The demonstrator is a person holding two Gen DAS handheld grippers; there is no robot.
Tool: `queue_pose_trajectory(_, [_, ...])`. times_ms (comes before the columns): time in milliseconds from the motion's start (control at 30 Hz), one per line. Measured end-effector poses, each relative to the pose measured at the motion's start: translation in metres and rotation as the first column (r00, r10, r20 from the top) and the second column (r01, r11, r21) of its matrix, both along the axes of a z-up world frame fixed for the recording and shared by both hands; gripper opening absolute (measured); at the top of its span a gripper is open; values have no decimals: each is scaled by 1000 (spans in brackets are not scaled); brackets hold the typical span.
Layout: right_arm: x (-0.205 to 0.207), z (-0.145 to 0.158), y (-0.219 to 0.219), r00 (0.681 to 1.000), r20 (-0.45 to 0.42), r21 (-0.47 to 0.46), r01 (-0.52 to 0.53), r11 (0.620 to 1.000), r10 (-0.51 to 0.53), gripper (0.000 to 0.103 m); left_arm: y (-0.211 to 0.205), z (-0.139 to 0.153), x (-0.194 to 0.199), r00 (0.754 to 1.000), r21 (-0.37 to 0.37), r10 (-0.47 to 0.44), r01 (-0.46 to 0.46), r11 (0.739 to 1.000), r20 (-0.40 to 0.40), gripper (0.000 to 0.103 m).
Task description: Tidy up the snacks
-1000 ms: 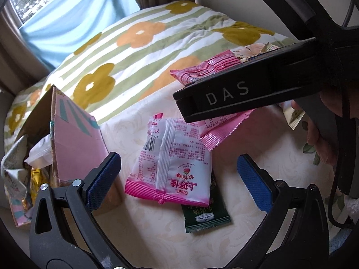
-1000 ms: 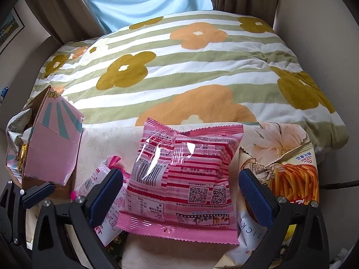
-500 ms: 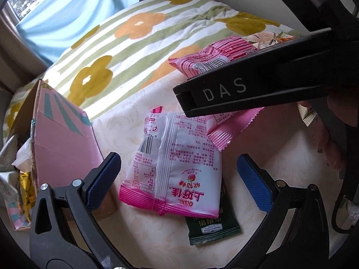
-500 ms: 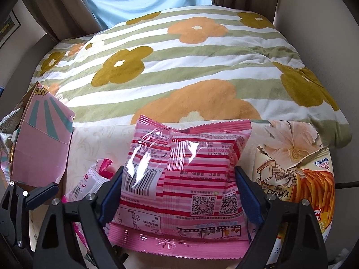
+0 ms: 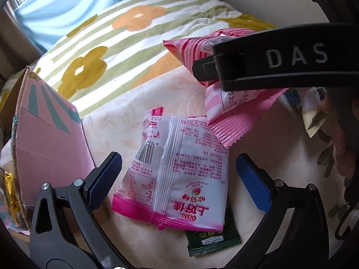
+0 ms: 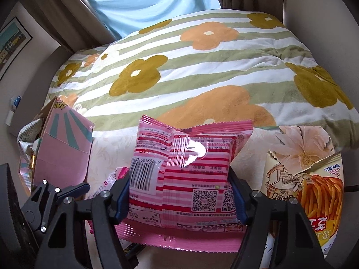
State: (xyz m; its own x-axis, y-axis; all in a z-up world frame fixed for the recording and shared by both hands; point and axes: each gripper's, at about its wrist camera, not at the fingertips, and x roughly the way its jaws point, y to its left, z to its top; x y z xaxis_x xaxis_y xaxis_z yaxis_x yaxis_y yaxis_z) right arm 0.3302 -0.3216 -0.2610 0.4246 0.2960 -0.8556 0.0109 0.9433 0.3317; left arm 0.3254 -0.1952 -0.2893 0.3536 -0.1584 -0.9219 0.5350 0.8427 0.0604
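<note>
While the right tongs (image 6: 179, 196) have just closed on the striped pink packet (image 6: 188, 174), the left tongs (image 5: 179, 177) gape wide over a white-and-pink packet (image 5: 177, 174) covering a green sachet (image 5: 213, 239), beside the pink box (image 5: 49, 139).

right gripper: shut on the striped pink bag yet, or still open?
Shut on it. The right gripper has just been closing; both blue pads press the striped pink bag's sides, which dent inward.

R gripper (image 6: 179, 195) fingers (image 6: 122, 198) just closing, pressing pink striped snack pkt (image 6: 186, 174), pink box (image 6: 62, 148) left
</note>
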Motion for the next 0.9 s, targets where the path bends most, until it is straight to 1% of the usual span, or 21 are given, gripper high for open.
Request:
queue_pose_trajectory(33, [0, 0, -2, 1000, 3, 7, 7, 1000, -7, 68, 1, 0, 2, 1000, -5, 4, -4, 1000, -1, 97])
queue_pose_trajectory(67, [0, 1, -2, 1000, 6, 8, 12, 1000, -12, 68, 1, -1, 3, 1000, -11, 5, -6, 1000, -4, 90])
queue_pose_trajectory(133, [0, 3, -4, 1000, 13, 12, 18, 1000, -18, 68, 2, -3, 5, 1000, -23, 2, -3, 1000, -19, 84])
queue_pose_trajectory(200, [0, 4, -6, 1000, 15, 22, 25, 999, -25, 68, 1, -5, 6, 1000, -18, -5, 5, 1000, -17, 82])
queue_pose_trajectory(233, [0, 5, -6, 1000, 16, 25, 27, 999, -27, 68, 1, -4, 6, 1000, -19, -10, 10, 1000, -16, 79])
queue_pose_trajectory(267, [0, 6, -7, 999, 18, 26, 29, 999, -30, 68, 1, -4, 6, 1000, -20, -14, 13, 1000, -16, 72])
queue_pose_trajectory(300, [0, 6, -7, 999, 20, 27, 31, 999, -31, 68, 1, -4, 4, 1000, -21, -17, 16, 1000, -15, 68])
queue_pose_trajectory(467, [-1, 7, -7, 999, 24, 38, 37, 999, -38, 68, -4, -2, -2, 999, 2, -33, 33, 999, 13, 57])
queue_pose_trajectory(567, [-1, 8, -7, 999, 27, 38, 37, 999, -38, 68, -6, 0, -4, 999, 12, -28, 28, 1000, 23, 55])
queue_pose_trajectory(767, [-5, 15, -9, 998, 45, 51, 48, 998, -51, 68, -2, 7, -5, 999, -5, 2, -2, 1000, 32, 54])
queue_pose_trajectory(900, [-9, 25, -12, 996, 61, 59, 53, 997, -57, 68, 2, 18, -10, 999, -19, 18, -17, 1000, 50, 54])
